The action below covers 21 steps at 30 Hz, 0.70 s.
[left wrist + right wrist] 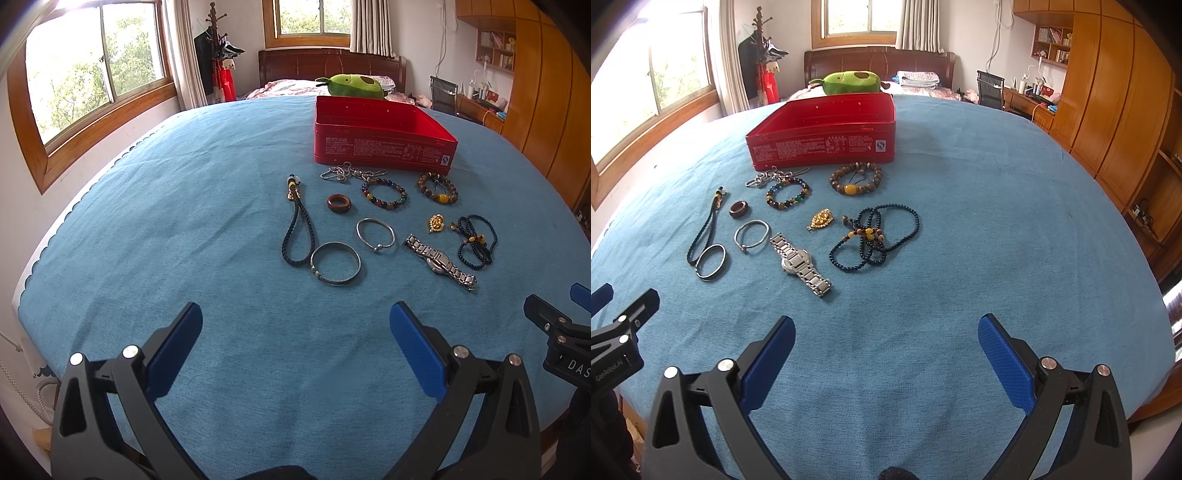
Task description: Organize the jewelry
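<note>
An open red tin box (384, 147) (823, 147) stands on the blue cloth. In front of it lie several pieces: a silver chain (351, 172), a coloured bead bracelet (384, 194) (787, 192), a brown bead bracelet (437, 188) (855, 180), a brown ring (338, 204), a braided cord (297, 229), two silver bangles (335, 263) (375, 232), a steel watch (439, 260) (799, 264), a gold pendant (820, 219) and a dark bead necklace (875, 238). My left gripper (295, 332) and right gripper (886, 339) are open, empty, nearer than the jewelry.
A green plush toy (356, 85) lies behind the box. The cloth (997, 221) covers a table. A wooden wardrobe (1108, 110) stands at right, windows at left, a bed (879, 62) and desk behind.
</note>
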{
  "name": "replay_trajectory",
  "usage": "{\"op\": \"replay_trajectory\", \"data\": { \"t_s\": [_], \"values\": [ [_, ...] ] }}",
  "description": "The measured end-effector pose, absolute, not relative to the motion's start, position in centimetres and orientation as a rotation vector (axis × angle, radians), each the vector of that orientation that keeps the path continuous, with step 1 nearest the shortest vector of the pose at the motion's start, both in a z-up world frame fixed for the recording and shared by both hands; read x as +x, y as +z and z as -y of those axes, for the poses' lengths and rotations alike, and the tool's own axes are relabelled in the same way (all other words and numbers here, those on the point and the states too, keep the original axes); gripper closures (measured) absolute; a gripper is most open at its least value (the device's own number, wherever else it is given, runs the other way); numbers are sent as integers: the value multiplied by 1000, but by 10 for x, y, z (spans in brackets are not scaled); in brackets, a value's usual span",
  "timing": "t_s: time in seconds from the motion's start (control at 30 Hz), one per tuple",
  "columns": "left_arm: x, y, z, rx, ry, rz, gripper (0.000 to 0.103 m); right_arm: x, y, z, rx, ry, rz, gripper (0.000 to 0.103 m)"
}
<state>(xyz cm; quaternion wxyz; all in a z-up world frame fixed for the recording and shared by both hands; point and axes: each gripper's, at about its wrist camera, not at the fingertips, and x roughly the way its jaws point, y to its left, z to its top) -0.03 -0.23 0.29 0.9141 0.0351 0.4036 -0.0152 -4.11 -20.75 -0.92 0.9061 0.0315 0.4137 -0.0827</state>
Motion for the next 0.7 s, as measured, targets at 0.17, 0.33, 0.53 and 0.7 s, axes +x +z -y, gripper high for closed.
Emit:
{"op": "replay_trajectory", "data": {
  "t_s": [0.17,0.33,0.53,0.7],
  "values": [
    [0,3,2,73,-30,-831,3,-41,-10,208,66,-171,-854,4],
    [0,3,3,74,-30,-831,3,-41,-10,208,66,-170,-854,4],
    [0,3,-2,72,-29,-831,3,-41,-11,208,67,-170,-855,4],
    [0,3,-2,72,-28,-831,3,-40,-11,208,68,-170,-856,4]
  ]
}}
